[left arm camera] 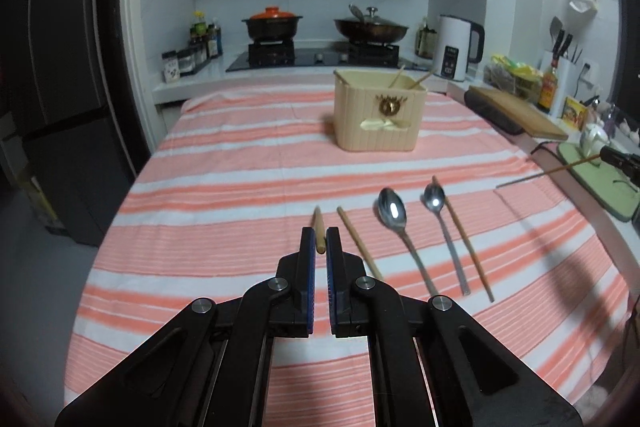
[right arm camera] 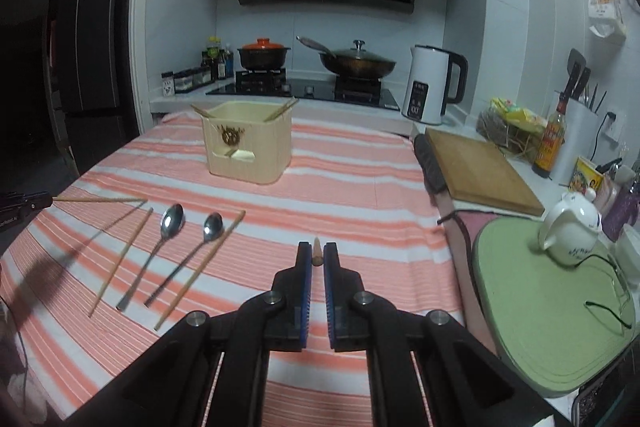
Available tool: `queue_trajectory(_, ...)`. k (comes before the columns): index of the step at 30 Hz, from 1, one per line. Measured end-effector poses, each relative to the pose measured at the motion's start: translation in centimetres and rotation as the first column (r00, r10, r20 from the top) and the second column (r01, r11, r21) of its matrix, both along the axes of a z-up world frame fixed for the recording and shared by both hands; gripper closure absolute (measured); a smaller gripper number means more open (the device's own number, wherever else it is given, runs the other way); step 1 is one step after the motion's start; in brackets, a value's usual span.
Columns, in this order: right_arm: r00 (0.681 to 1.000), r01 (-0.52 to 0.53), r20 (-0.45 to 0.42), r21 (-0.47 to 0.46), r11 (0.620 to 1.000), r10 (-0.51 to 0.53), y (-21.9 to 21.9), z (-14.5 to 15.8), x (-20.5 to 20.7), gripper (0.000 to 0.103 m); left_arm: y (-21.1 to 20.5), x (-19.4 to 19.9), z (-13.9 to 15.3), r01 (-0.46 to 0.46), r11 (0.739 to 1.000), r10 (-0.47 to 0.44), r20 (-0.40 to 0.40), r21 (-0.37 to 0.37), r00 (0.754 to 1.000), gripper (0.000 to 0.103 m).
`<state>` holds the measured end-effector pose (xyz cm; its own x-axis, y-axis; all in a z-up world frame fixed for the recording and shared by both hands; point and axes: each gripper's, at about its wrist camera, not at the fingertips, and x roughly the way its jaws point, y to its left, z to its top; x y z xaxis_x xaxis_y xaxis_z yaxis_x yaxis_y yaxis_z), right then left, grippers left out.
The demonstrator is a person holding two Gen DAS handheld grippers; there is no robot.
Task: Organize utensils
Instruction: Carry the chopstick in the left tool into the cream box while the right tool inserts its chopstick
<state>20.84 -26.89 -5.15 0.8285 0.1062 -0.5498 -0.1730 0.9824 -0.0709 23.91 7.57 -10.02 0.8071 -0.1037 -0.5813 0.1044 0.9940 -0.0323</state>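
The left hand-held gripper (left arm camera: 320, 241) is clamped on a wooden chopstick (left arm camera: 319, 230), whose end sticks out ahead between the blue pads; from the right wrist view this chopstick (right arm camera: 100, 200) reaches out level above the striped cloth (left arm camera: 240, 187) that covers the bench. The right hand-held gripper (right arm camera: 317, 255) is likewise clamped on a second chopstick (right arm camera: 317, 251), only its short tip showing between the pads; in the left wrist view that stick (left arm camera: 548, 173) juts in from the right edge, clear of the cloth.

On the cloth lie, side by side, a loose chopstick (left arm camera: 359, 243), a big spoon (left arm camera: 404, 233), a slimmer spoon (left arm camera: 446, 239) and another chopstick (left arm camera: 464, 239) just beside it, touching or nearly so. Farther back stands a cream basket (left arm camera: 378, 117) with two chopsticks (left arm camera: 412, 77) leaning out of it.

Behind the bench is a stove (left arm camera: 316, 57) with a red-lidded pot (left arm camera: 272, 23) and a lidded pan (left arm camera: 371, 27), and a white kettle (left arm camera: 458, 47) to the right. A wooden cutting board (right arm camera: 478, 171) and a white teapot (right arm camera: 570, 233) on a green mat (right arm camera: 540, 327) sit at the right side.
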Motion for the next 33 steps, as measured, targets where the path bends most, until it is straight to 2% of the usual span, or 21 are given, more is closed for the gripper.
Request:
queue_trajectory(7,0.998,-0.049,0.045,0.048,0.998,0.047,1.4,2.1,-0.7,0.097,-0.4,-0.4,4.1,0.029,0.999,-0.026,0.073,-0.037,0.997,0.1)
queue_trajectory(16,0.993,-0.094,0.082,0.086,0.992,0.087,2.4,3.8,-0.5,0.097,-0.9,0.2,5.9,0.055,0.995,-0.048,0.095,-0.08,0.994,0.1)
queue_trajectory(24,0.988,-0.129,0.101,0.127,0.984,0.117,2.9,5.8,0.6,0.097,-2.2,1.5,8.3,0.081,0.994,-0.072,0.13,-0.067,0.989,0.1)
queue_trajectory(33,0.978,-0.179,0.129,0.134,0.975,0.162,4.1,8.7,3.0,0.097,-3.3,4.1,12.4,0.122,0.99,-0.105,0.204,-0.072,0.973,0.1)
